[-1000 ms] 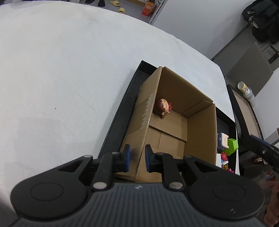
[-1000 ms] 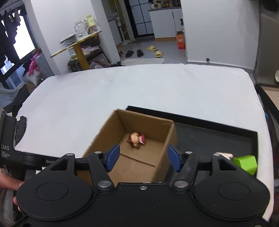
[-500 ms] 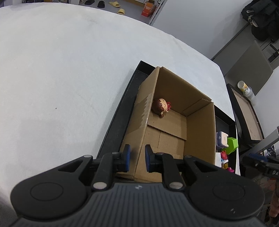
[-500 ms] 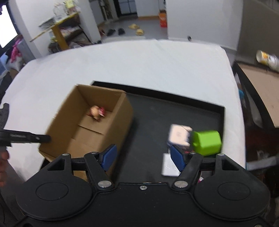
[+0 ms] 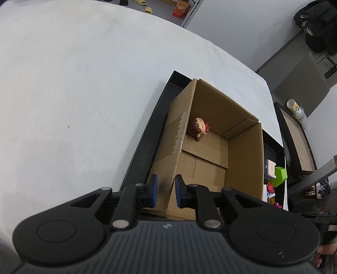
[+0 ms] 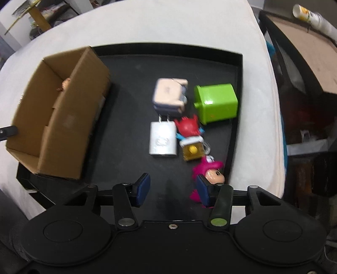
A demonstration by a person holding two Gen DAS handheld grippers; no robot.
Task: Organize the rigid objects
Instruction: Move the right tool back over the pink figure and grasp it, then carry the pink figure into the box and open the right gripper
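Observation:
A brown-haired doll point(image 5: 197, 128) lies inside the open cardboard box point(image 5: 210, 147), which stands at the left end of the black tray point(image 6: 130, 101). My left gripper point(image 5: 166, 190) is shut on the box's near wall. My right gripper point(image 6: 172, 189) hangs over the tray's near right part, its jaws closing with only bare tray between them. A pink figure point(image 6: 210, 170) lies just outside its right finger. Beyond it lie a white charger point(image 6: 162, 142), a red figure point(image 6: 188, 126), a yellow-brown cube toy point(image 6: 192, 150), a pale block point(image 6: 169, 94) and a green cube point(image 6: 217, 103).
The tray rests on a white-covered table point(image 5: 73, 94), close to the table's right edge. A dark framed board point(image 6: 301, 52) with a paper cup point(image 6: 309, 14) on it stands beyond that edge. A person's fingers point(image 5: 325, 250) show at the lower right.
The right gripper has swung from over the box to the right and down, over the loose toys, and its jaws have narrowed. The left gripper and the box have not moved.

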